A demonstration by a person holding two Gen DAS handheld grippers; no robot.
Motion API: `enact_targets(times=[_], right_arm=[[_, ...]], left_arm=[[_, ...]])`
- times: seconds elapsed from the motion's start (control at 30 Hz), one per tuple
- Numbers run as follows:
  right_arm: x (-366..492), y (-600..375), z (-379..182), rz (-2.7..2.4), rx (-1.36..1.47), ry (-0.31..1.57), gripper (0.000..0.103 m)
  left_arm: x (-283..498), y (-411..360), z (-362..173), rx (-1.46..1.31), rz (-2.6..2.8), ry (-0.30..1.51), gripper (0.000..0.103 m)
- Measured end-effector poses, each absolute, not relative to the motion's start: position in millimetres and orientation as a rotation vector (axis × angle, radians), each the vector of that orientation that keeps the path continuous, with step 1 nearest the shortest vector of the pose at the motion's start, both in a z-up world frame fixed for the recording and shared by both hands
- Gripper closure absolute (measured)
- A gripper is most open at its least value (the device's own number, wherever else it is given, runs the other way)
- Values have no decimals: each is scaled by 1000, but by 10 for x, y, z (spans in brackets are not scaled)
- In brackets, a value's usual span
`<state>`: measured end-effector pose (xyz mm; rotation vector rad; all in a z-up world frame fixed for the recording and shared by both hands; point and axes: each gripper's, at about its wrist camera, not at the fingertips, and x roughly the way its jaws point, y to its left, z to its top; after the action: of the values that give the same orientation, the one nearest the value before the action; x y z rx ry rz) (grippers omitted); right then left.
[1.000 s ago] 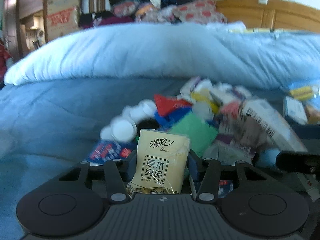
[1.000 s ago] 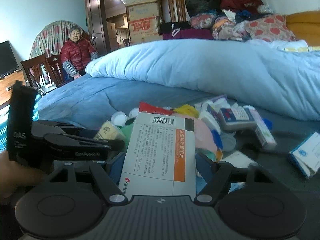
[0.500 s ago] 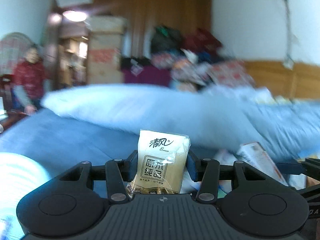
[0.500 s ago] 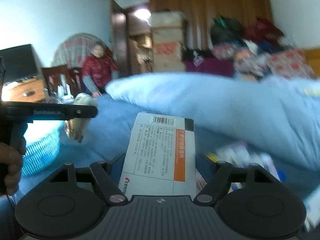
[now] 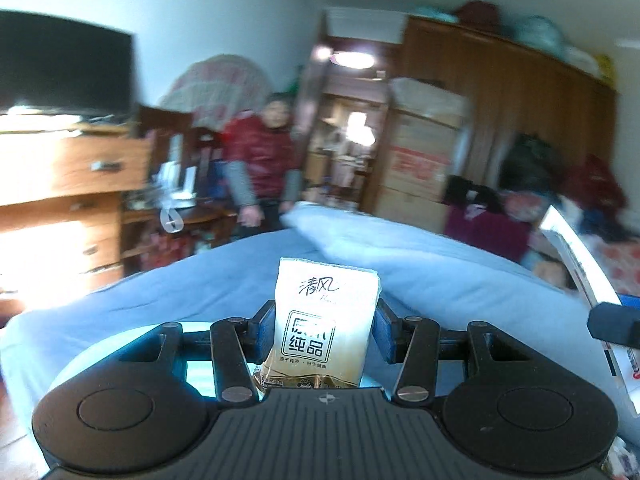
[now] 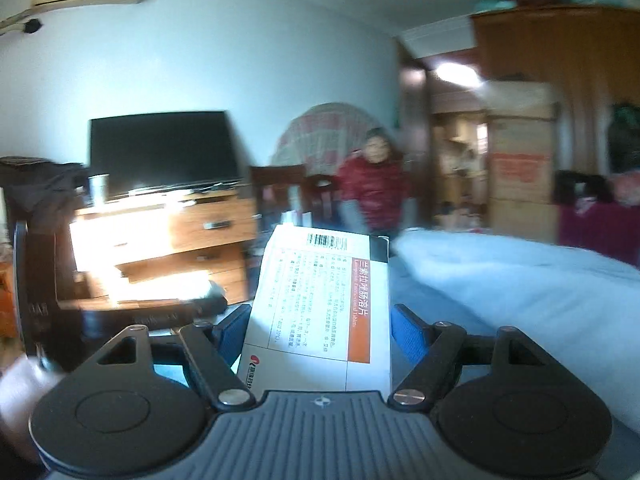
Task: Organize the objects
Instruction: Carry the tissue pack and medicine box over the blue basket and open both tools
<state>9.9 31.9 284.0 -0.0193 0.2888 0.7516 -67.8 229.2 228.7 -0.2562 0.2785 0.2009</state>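
Note:
My left gripper [image 5: 325, 330] is shut on a beige tissue pack [image 5: 325, 320] with black Chinese print, held upright above the blue bed [image 5: 200, 280]. My right gripper [image 6: 316, 332] is shut on a white medicine box [image 6: 320, 312] with an orange stripe and a barcode. The box's edge also shows at the right of the left wrist view [image 5: 576, 264]. The left gripper's black body [image 6: 120, 308] shows at the left of the right wrist view. The pile of objects on the bed is out of view.
A light blue basket rim [image 5: 132, 344] lies just below the left gripper. A folded pale quilt [image 6: 520, 280] lies on the bed. A wooden dresser [image 6: 160, 240] with a TV [image 6: 160, 152] stands left. A person in a red jacket [image 5: 260, 160] stands beyond the bed.
Both grippers have lifted away from the pile and swung left with their objects. The view now faces the dresser, TV and person, and the basket has come under the left gripper.

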Motion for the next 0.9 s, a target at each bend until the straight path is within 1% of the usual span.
enact_targets(times=[0.17, 0.4, 0.77, 0.87, 0.9], right_arm=[[216, 904, 2850, 820, -49, 355, 26], [207, 1443, 2729, 857, -98, 402, 26], [321, 1606, 2546, 853, -109, 434, 26], [345, 1661, 2506, 861, -112, 442, 26], [356, 1662, 2496, 864, -113, 444, 26]], left_arm=[[-806, 2726, 2206, -315, 259, 316, 54], [-762, 2922, 2081, -342, 267, 357, 54], [-714, 2949, 1956, -344, 276, 373, 53], [-723, 2943, 1937, -337, 284, 378, 52], [-727, 2942, 1934, -335, 289, 378, 50]])
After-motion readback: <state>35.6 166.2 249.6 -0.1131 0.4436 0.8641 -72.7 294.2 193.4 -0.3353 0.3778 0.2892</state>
